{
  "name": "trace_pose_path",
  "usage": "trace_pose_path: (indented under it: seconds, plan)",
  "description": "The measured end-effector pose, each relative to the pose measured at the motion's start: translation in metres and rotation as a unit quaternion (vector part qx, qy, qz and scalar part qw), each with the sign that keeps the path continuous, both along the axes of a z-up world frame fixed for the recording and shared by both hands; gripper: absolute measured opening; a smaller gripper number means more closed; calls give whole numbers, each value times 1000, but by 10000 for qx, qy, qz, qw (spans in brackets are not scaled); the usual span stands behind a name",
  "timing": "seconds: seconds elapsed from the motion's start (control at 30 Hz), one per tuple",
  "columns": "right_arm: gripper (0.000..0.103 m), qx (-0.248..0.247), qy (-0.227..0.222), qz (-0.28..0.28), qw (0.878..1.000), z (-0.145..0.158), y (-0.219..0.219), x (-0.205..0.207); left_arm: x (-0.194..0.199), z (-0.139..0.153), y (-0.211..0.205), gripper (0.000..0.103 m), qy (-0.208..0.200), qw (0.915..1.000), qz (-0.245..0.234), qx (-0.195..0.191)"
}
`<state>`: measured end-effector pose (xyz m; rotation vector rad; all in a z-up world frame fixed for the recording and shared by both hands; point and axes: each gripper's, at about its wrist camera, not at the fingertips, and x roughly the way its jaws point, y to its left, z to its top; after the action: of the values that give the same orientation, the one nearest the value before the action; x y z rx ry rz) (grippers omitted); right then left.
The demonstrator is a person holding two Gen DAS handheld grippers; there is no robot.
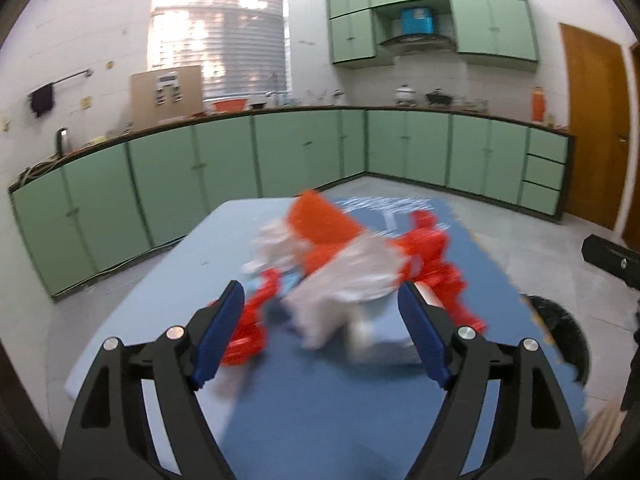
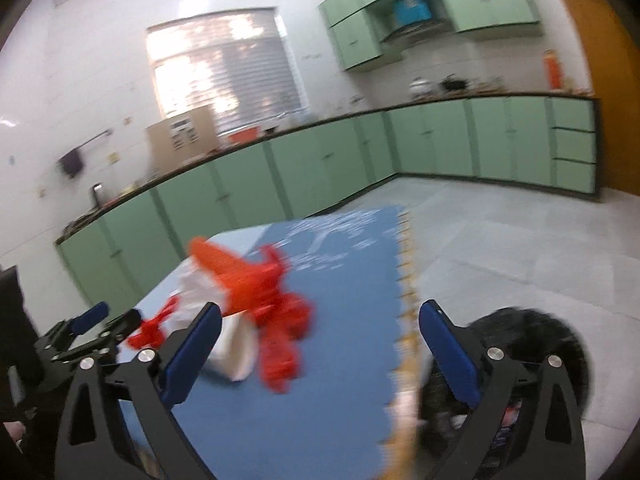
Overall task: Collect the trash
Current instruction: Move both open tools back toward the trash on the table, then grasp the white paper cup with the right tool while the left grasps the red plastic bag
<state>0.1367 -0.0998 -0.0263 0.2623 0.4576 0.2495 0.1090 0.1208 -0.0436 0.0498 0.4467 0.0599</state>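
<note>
On the blue mat (image 1: 320, 400) we see red-and-white trash (image 1: 340, 280); left gripper (image 1: 320, 332) wide apart, right gripper (image 2: 320, 352) wide too, both empty.

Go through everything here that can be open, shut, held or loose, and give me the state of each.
left gripper: open, holding nothing
right gripper: open, holding nothing
trash pile: loose on the blue mat, ungripped
black bin: open top, beside the table
wooden door: shut
lower cabinets: shut
</note>
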Motion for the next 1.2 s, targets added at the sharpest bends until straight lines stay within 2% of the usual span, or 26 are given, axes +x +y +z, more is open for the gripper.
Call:
trace_pose_path:
  seconds: [0.1,0.27,0.33,0.47,0.67,0.83,1.1,1.17,1.2]
  plan:
    - [96,-40,179,392,9991,-13,37,8,3,-3,28,77,106,9997,235,-42]
    - [83,-256,428,795,9956,-35,81,25,2,-6,50,77,182,9985,490,-181]
    - [74,-250,523,885,9944,-43,86,29,3,-8,55,77,209,9982,525,-216]
    - [65,-321,633,1054,9919,-50,95,39,5,-11,59,77,265,9977,553,-286]
    - [44,-273,849,1343,9869,-57,107,48,6,-20,65,77,322,9971,578,-367]
    - [21,-306,890,1637,9820,-56,113,44,9,-23,68,77,379,9967,588,-405]
    - [19,-271,1035,1902,9759,-60,121,46,10,-25,69,77,418,9965,585,-415]
    - [16,-241,1034,1980,9744,-60,121,45,12,-25,69,77,436,9966,585,-396]
    - [9,-222,1011,2033,9736,-59,122,45,13,-26,70,77,448,9965,587,-398]
